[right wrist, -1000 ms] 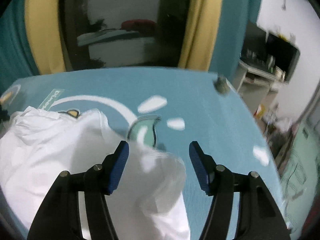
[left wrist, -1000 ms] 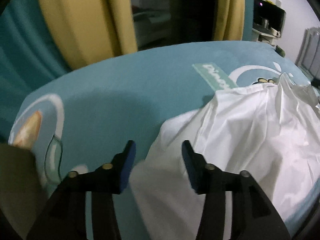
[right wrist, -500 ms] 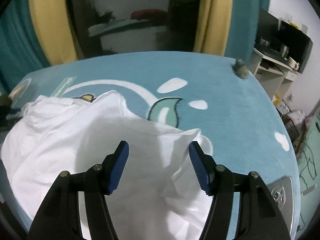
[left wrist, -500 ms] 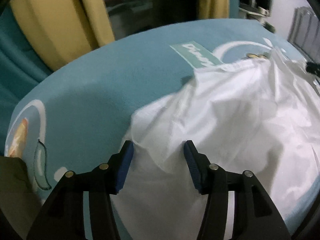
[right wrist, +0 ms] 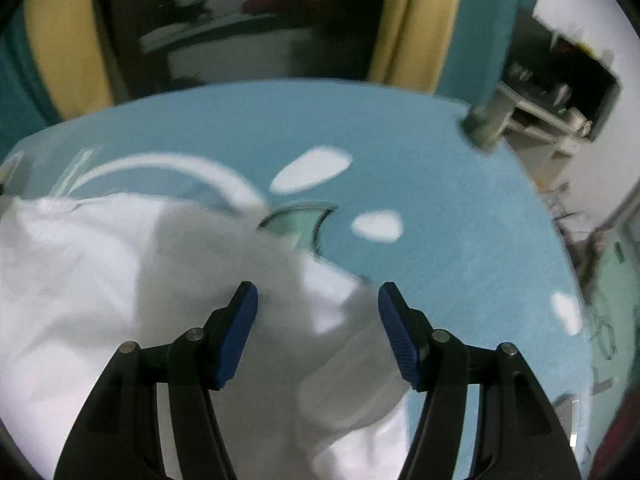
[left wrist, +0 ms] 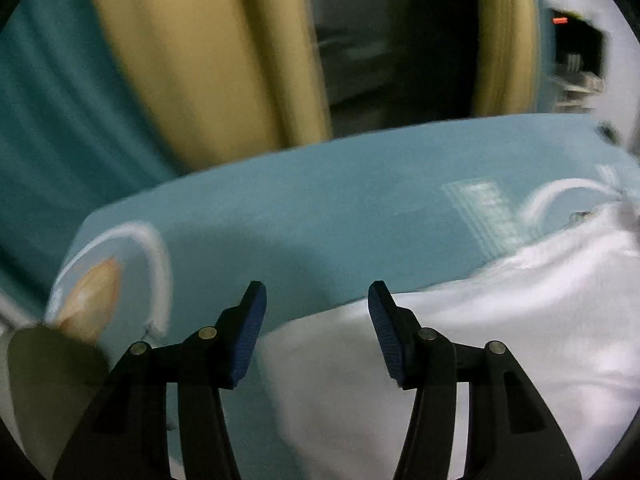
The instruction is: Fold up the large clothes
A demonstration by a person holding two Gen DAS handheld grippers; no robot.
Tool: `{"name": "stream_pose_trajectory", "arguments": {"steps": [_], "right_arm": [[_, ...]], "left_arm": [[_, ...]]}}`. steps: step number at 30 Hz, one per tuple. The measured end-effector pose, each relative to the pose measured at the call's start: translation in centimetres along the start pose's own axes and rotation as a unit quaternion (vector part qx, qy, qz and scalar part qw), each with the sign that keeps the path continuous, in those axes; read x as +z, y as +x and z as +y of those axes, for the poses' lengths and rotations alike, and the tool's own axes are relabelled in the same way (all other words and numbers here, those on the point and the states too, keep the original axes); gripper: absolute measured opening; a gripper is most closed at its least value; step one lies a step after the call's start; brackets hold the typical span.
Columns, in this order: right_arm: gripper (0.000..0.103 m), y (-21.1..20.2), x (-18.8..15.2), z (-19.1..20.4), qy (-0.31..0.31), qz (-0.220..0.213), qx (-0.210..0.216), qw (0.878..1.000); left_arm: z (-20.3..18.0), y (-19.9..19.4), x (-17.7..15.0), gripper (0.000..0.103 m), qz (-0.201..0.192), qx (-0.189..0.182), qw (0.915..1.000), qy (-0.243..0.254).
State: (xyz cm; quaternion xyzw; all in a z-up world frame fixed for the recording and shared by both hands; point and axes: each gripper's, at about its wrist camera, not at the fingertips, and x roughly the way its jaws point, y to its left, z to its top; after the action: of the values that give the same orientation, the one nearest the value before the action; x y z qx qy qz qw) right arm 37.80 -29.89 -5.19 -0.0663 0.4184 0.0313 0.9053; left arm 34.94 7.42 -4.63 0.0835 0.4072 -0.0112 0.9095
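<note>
A large white garment (left wrist: 460, 344) lies crumpled on a light-blue bed cover (left wrist: 320, 208) with white cartoon prints. In the left wrist view it fills the lower right. My left gripper (left wrist: 316, 320) is open, above the garment's left edge, holding nothing. In the right wrist view the garment (right wrist: 120, 280) fills the lower left. My right gripper (right wrist: 318, 320) is open over the garment's right corner, empty. Both views are blurred by motion.
Yellow and teal curtains (left wrist: 200, 60) hang behind the bed around a dark window. A white stand with clutter (right wrist: 552, 112) is beyond the bed's right edge. A small grey object (right wrist: 480, 132) sits at the bed's far right corner.
Both grippers have lifted and tilted up away from the garment. The left gripper has shifted left, so its jaws now stand over the garment's edge rather than its middle.
</note>
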Motion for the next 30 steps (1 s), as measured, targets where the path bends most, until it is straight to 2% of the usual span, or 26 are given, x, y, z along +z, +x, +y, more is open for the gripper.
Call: {"name": "stream_pose_trajectory", "arguments": {"steps": [2, 4, 5, 6, 7, 9, 11, 13, 15, 17, 19, 21, 23, 26, 30], "right_arm": [[0.063, -0.7, 0.7, 0.9, -0.004, -0.016, 0.027, 0.999], [0.063, -1.1, 1.5, 2.4, -0.010, -0.024, 0.082, 0.996], [0.063, -1.0, 1.8, 3.6, -0.018, -0.021, 0.129, 0.991], [0.063, -0.8, 2.1, 4.4, -0.022, -0.016, 0.159, 0.987], [0.063, -0.4, 2.5, 5.4, -0.028, -0.007, 0.185, 0.982], [0.063, 1.1, 3.1, 7.1, -0.045, 0.018, 0.205, 0.978], [0.063, 3.0, 3.7, 8.2, -0.054, 0.042, 0.211, 0.975], [0.063, 3.9, 4.4, 8.8, -0.064, 0.031, 0.198, 0.978], [0.063, 4.7, 5.6, 9.5, -0.086, 0.035, 0.173, 0.980], [0.063, 5.5, 6.5, 9.3, -0.088, 0.035, 0.146, 0.985], [0.063, 5.6, 7.3, 9.1, -0.086, 0.029, 0.111, 0.990], [0.063, 3.7, 7.2, 8.6, -0.086, 0.002, 0.071, 0.994], [0.063, 0.5, 6.2, 7.8, -0.090, -0.034, 0.075, 0.993], [0.063, -3.8, 3.0, 5.2, -0.072, -0.065, 0.038, 0.995], [0.063, -6.5, -2.6, 0.6, -0.020, -0.057, -0.005, 0.998]], "left_arm": [[-2.4, -0.8, 0.6, 0.056, -0.003, -0.070, 0.9973, 0.021], [-4.4, -0.2, 0.9, 0.056, 0.012, -0.135, 0.9900, 0.040], [-5.6, 0.6, 0.9, 0.056, 0.030, -0.160, 0.9852, 0.053], [-6.5, 1.6, 0.8, 0.056, 0.050, -0.172, 0.9815, 0.066], [-7.2, 2.7, 0.7, 0.056, 0.068, -0.169, 0.9802, 0.077], [-8.1, 5.0, 0.6, 0.057, 0.093, -0.145, 0.9812, 0.087], [-8.0, 5.7, 1.1, 0.059, 0.082, -0.145, 0.9834, 0.073], [-7.4, 6.5, 1.8, 0.059, 0.075, -0.140, 0.9856, 0.057], [-6.6, 7.5, 2.4, 0.059, 0.064, -0.109, 0.9913, 0.037], [-5.8, 8.3, 3.0, 0.059, 0.059, -0.098, 0.9935, 0.005], [-5.2, 7.9, 3.4, 0.059, 0.053, -0.078, 0.9954, -0.017], [-3.6, 5.8, 3.0, 0.059, 0.035, -0.081, 0.9959, -0.019], [-2.5, 3.3, 1.9, 0.059, 0.019, -0.069, 0.9972, -0.022], [-0.3, 0.2, -1.3, 0.059, 0.014, -0.065, 0.9962, -0.057], [2.1, -1.4, -7.3, 0.059, 0.041, -0.030, 0.9934, -0.103]]}}
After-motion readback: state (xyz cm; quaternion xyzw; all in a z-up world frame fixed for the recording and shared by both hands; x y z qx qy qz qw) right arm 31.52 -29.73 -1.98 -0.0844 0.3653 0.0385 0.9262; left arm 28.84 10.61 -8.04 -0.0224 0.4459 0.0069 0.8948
